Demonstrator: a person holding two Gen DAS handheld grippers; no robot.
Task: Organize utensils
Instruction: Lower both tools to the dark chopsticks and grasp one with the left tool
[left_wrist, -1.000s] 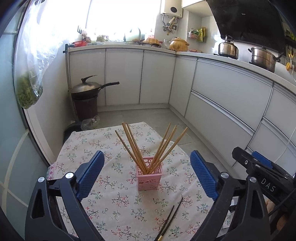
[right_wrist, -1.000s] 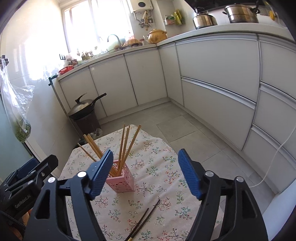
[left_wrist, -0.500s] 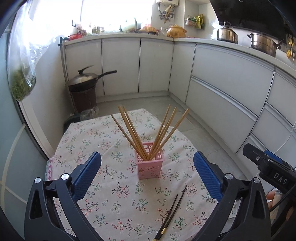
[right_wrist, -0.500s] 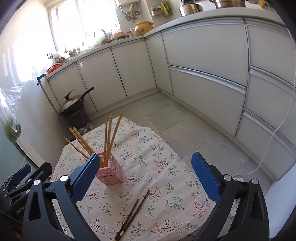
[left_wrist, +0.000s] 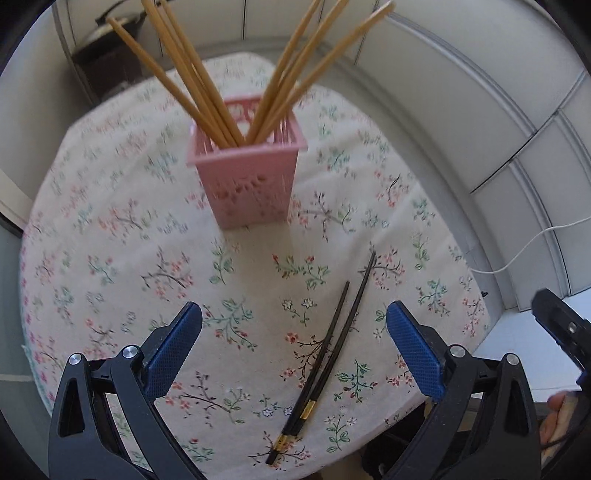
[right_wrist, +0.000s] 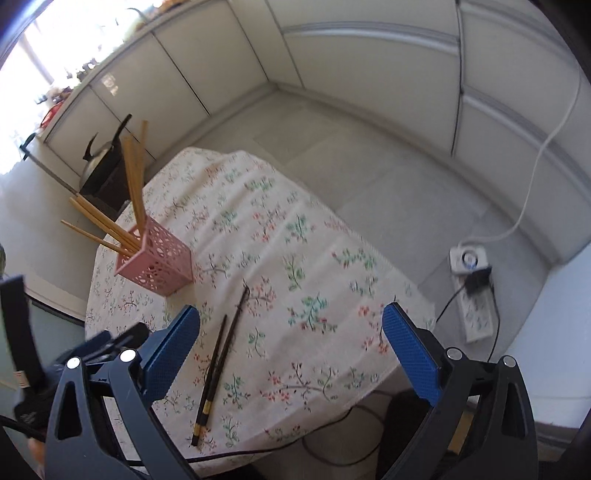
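A pair of dark chopsticks (left_wrist: 328, 354) with gold bands lies on the floral tablecloth (left_wrist: 110, 258) near the table's front edge; it also shows in the right wrist view (right_wrist: 221, 354). A pink perforated holder (left_wrist: 247, 181) stands mid-table with several wooden chopsticks (left_wrist: 192, 74) in it, also seen in the right wrist view (right_wrist: 155, 266). My left gripper (left_wrist: 295, 347) is open and empty above the dark chopsticks. My right gripper (right_wrist: 291, 343) is open and empty, hovering just right of them.
The round table has a draped edge close to both grippers. A pot on a dark stand (right_wrist: 103, 173) sits on the floor behind the table. White cabinets (right_wrist: 369, 55) line the walls. A power strip (right_wrist: 472, 288) and cables lie on the floor at right.
Both grippers have dropped and tilted down toward the table, closing in on the dark chopsticks. The holder and chopsticks have not moved.
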